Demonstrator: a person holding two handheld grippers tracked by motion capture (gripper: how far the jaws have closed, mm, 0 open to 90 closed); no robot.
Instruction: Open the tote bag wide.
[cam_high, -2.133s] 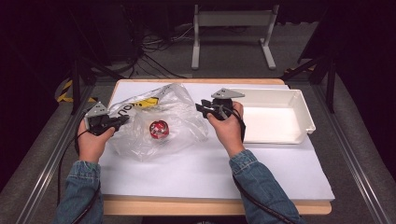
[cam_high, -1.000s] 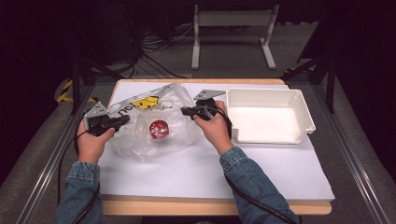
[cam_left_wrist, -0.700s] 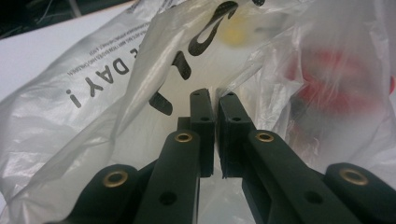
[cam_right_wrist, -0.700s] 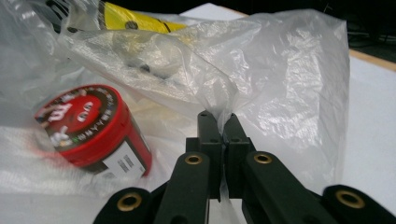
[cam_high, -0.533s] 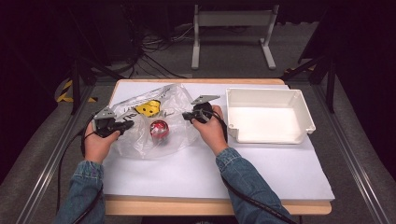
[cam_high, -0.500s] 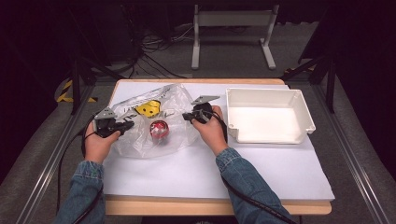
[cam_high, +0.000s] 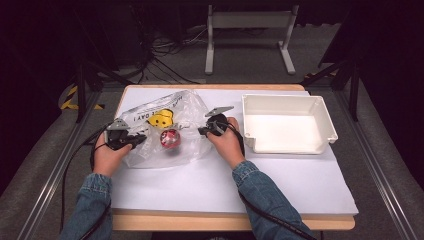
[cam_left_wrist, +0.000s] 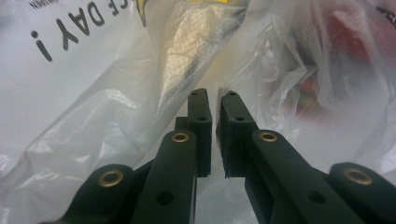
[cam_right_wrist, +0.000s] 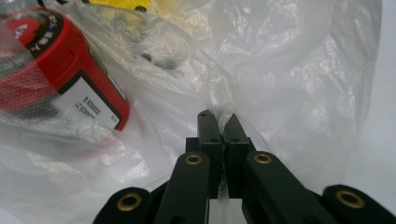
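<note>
A clear plastic bag with black lettering and a yellow smiley face lies on the white table sheet. Inside it is a red round container with a white label, seen close in the right gripper view. My left gripper is at the bag's left edge, its jaws drawn together to a thin slit with film bunched at the tips. My right gripper is at the bag's right edge, and its jaws pinch a fold of the film.
A white rectangular tray stands to the right of the right hand, its inside bare. The sheet covers a wooden table. Cables and a white metal stand lie on the floor beyond the far edge.
Both hands have come lower and a little nearer, the right one also shifting left away from the tray. The bag has sunk and now lies flatter on the sheet.
</note>
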